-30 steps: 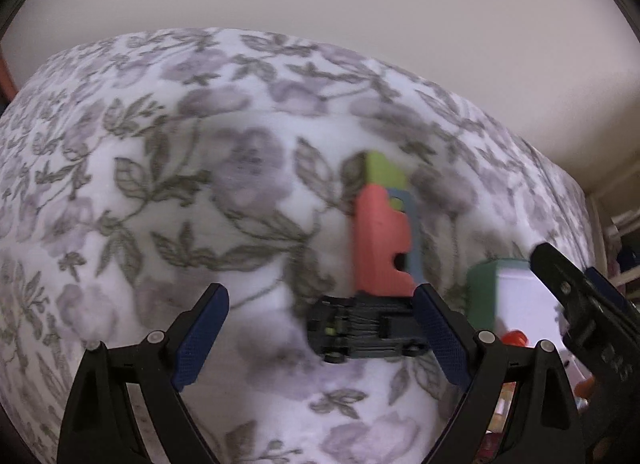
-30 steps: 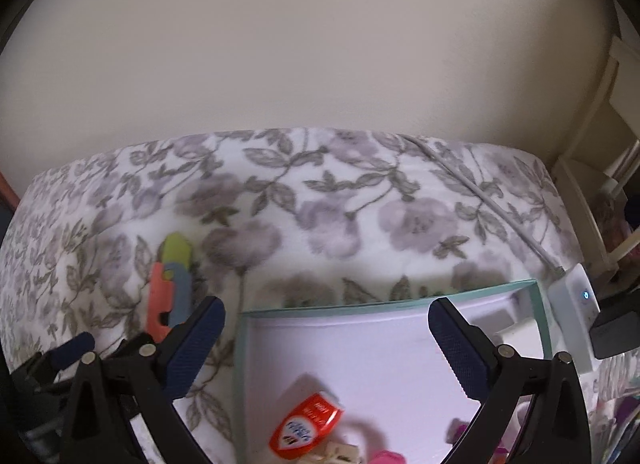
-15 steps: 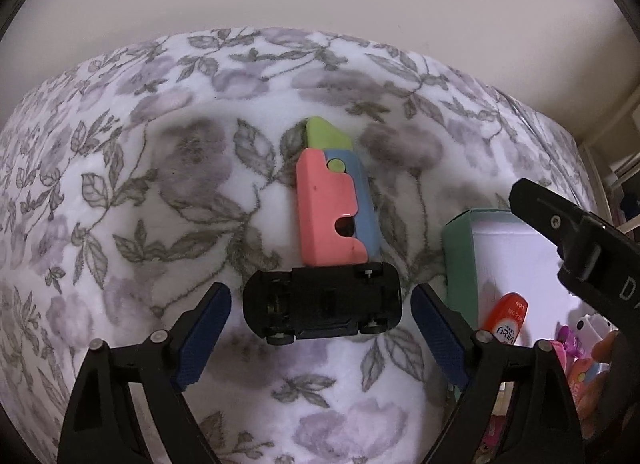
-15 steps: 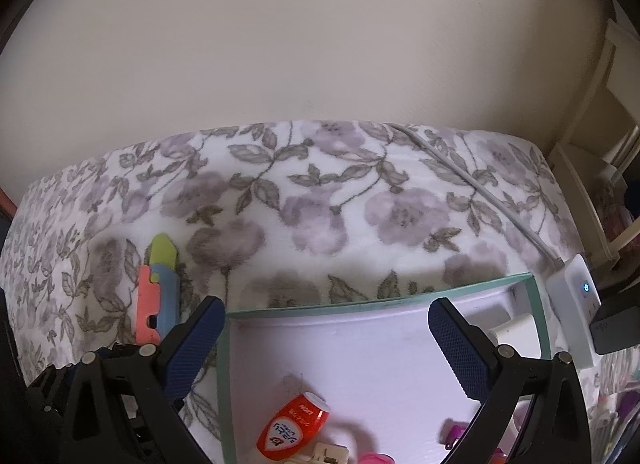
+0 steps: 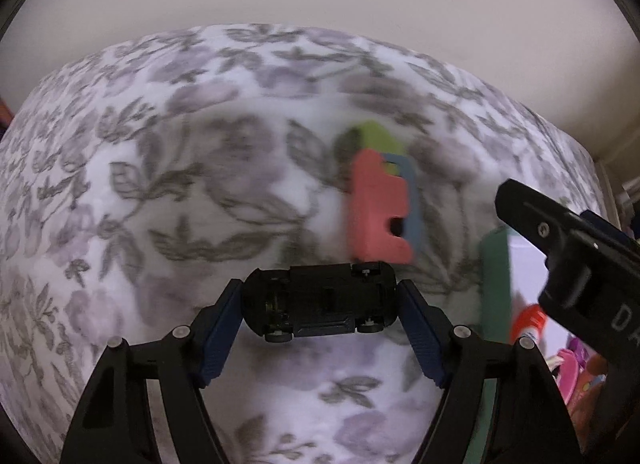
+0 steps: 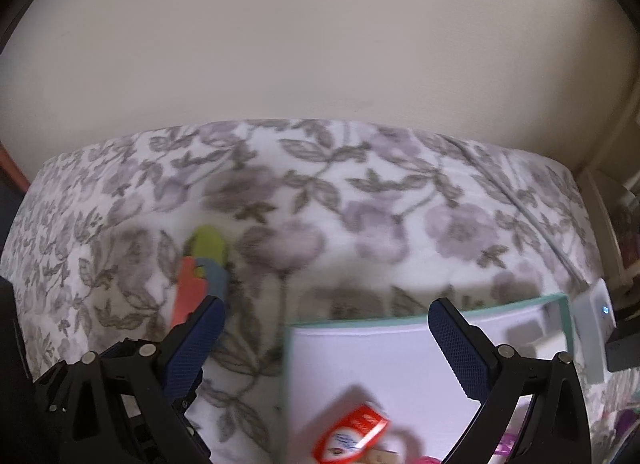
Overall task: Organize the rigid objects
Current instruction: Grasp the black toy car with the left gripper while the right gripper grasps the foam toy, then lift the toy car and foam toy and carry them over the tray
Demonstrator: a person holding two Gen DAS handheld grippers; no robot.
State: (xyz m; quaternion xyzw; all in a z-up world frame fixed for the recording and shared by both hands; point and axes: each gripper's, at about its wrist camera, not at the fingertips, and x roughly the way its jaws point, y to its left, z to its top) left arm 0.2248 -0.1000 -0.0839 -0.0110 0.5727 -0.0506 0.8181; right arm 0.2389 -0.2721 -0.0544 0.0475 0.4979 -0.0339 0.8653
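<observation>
The small black toy car (image 5: pixel 320 306), underside up and blurred, sits between the closing left gripper (image 5: pixel 320 300) fingers on the floral bedspread (image 5: pixel 160 184); contact is probably made. The right gripper (image 6: pixel 326 326) gapes empty over the partly cropped green-rimmed box (image 6: pixel 440 318), beside a cream wall (image 6: pixel 320 44).

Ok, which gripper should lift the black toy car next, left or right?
Left. The left gripper already straddles the black toy car, jaws closing on its two ends. The right gripper hangs open and empty over the edge of the green-rimmed box, away from the car.
</observation>
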